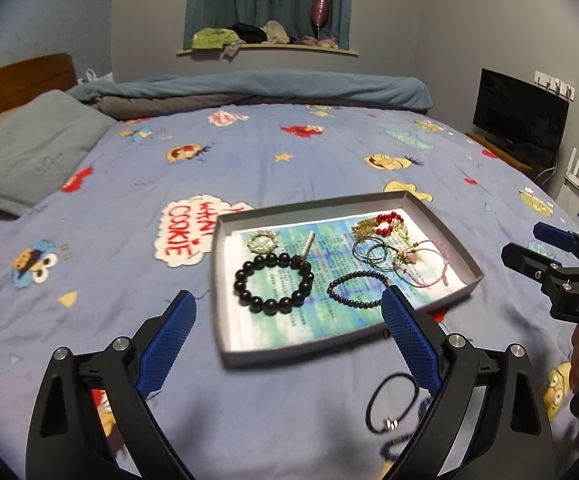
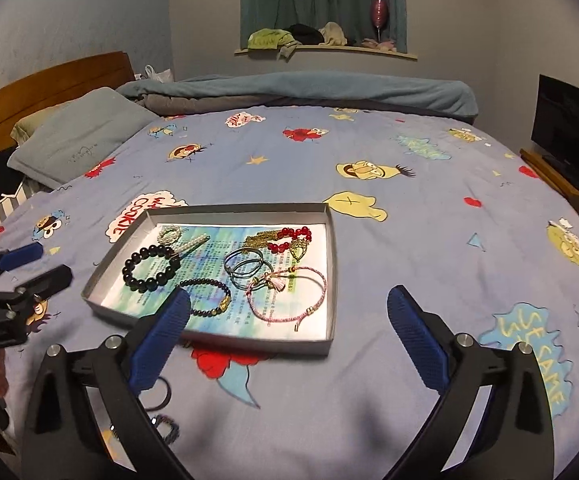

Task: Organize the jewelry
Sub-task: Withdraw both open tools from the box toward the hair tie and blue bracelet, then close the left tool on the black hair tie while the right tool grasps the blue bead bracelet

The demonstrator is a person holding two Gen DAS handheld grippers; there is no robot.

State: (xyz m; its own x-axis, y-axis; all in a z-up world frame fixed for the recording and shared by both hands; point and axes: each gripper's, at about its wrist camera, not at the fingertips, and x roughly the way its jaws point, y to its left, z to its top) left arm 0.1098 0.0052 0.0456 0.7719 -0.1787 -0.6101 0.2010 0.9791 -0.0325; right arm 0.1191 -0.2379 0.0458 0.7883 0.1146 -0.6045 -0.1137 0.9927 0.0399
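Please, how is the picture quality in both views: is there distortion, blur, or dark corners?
Left wrist view: strong fisheye bending, black corners, dim room light; the tray is sharp, but the black hair tie near the lens is soft. Right wrist view: same bending and dark corners; the open right gripper casts a soft shadow on the bedsheet.

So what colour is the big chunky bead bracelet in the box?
Black: the big bead bracelet shows best in the left wrist view.

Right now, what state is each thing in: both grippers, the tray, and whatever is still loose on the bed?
left gripper: open, holding nothing.
right gripper: open, holding nothing.
tray: lidless, flat on the bedspread.
large black bead bracelet: lying flat in the tray.
pink cord bracelet: lying in the tray.
black hair tie: outside the tray, loose on the bedspread.
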